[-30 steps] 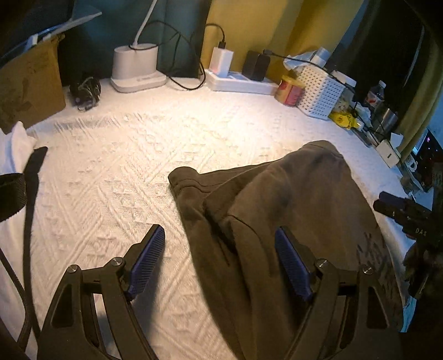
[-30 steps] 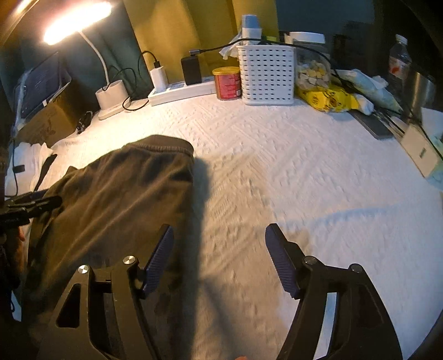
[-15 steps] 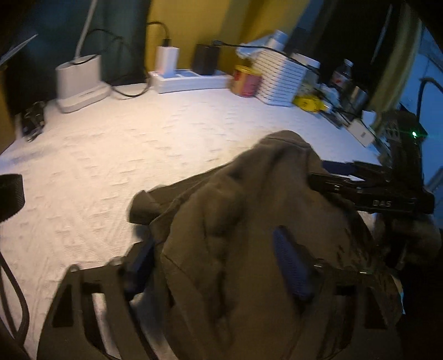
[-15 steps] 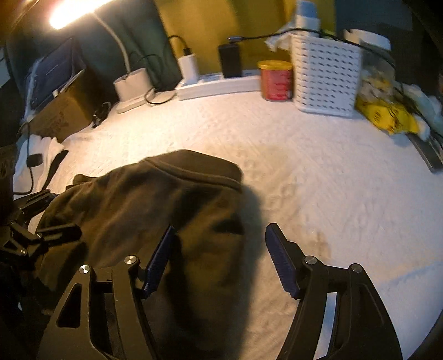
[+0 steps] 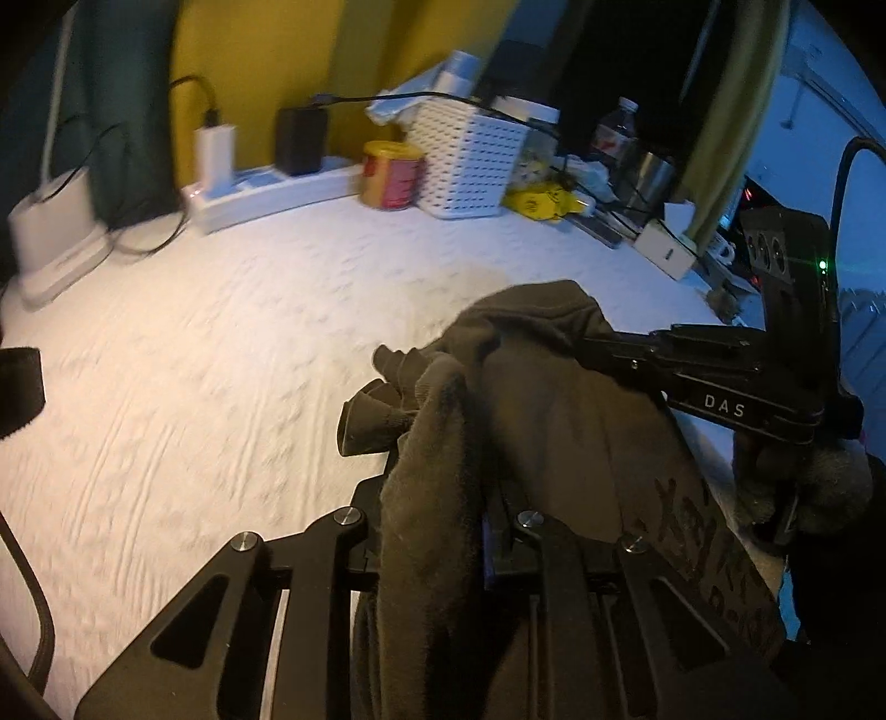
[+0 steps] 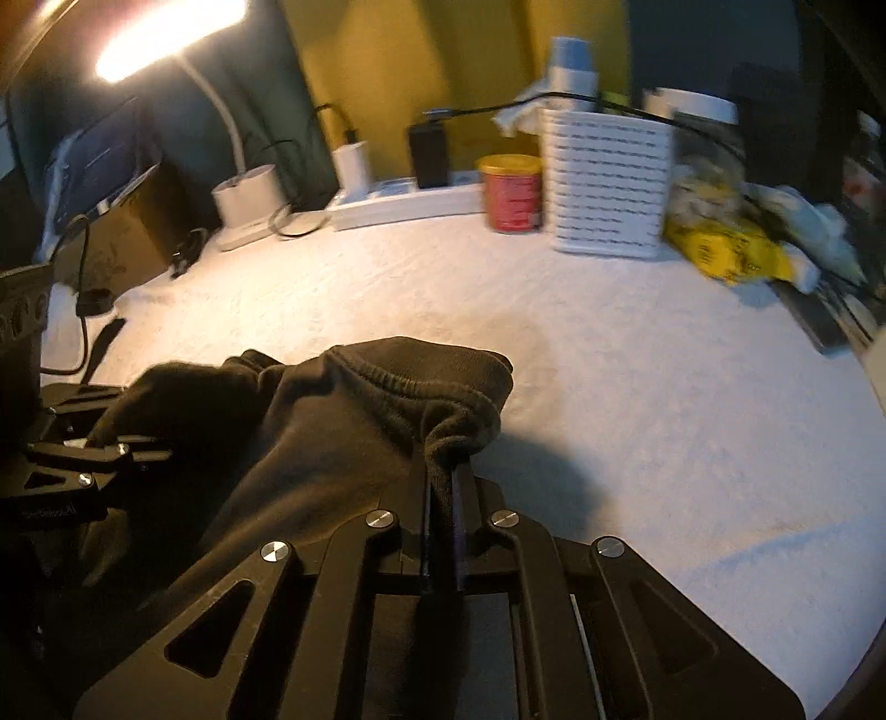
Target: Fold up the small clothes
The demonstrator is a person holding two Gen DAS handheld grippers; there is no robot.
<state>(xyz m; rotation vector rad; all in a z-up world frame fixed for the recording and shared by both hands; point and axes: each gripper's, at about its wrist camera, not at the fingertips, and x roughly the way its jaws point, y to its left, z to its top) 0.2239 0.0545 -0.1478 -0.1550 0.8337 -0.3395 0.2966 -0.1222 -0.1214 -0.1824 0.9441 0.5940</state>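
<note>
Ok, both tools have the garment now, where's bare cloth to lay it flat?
The white bedspread is bare ahead of the brown garment, from its waistband up to the power strip and lamp base. To the right it is also bare. The back edge is crowded: red can, white basket, yellow packet.

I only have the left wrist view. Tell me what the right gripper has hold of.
Observer: The right gripper has just been closing its fingers; they now pinch a corner of the dark garment.
Operator: Say which edge that corner belongs to.
Observer: The stitched ribbed band; it runs along the garment's far edge into the pinch.
Operator: Report what lights the scene.
Observer: A desk lamp, lit, at far left.
</note>
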